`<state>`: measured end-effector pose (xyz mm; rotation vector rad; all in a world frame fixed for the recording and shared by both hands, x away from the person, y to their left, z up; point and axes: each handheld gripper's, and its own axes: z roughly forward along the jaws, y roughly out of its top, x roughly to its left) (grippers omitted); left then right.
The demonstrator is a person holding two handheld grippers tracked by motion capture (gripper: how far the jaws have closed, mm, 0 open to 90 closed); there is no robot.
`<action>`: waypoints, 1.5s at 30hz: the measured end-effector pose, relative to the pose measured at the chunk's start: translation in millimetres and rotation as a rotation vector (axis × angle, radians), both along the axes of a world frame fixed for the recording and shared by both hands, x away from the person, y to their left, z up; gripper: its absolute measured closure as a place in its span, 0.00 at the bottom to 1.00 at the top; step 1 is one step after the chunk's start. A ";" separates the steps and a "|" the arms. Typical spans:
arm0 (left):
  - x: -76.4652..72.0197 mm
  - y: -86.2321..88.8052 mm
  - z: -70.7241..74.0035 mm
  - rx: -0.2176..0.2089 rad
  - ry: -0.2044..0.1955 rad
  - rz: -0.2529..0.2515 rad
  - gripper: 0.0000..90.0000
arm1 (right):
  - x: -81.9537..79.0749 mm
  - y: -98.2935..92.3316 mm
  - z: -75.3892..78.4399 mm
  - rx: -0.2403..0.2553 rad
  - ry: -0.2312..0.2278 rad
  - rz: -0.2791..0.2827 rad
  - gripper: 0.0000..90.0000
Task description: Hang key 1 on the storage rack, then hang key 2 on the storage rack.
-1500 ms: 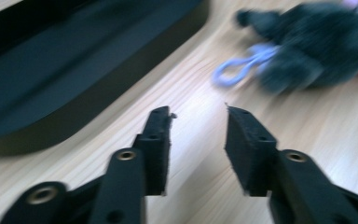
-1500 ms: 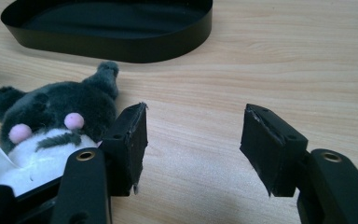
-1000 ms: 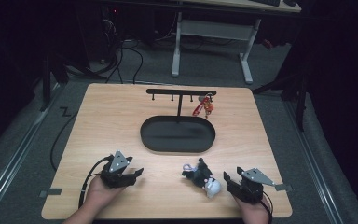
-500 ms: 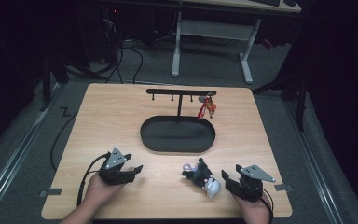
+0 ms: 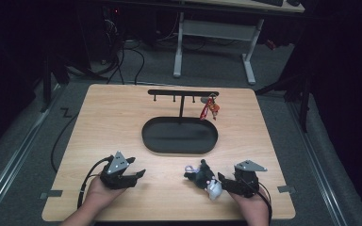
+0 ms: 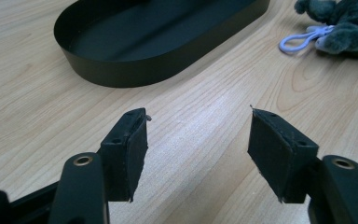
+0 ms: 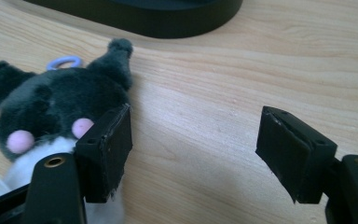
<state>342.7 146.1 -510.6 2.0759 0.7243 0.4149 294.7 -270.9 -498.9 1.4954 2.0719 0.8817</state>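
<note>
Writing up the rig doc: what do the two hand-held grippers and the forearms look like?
Both are black. The left hand-held gripper and the right hand-held gripper each carry a grey three-cornered plate on top and trail a black cable. Up close, each has two black arms with brass-coloured rivets, ending in blocky black pads with worn edges. The forearms are bare; no sleeves show.
</note>
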 end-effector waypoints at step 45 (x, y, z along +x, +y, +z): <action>2.8 -8.7 1.0 0.039 -0.034 -0.031 0.40 | 32.1 6.8 39.3 -0.250 0.444 0.103 0.28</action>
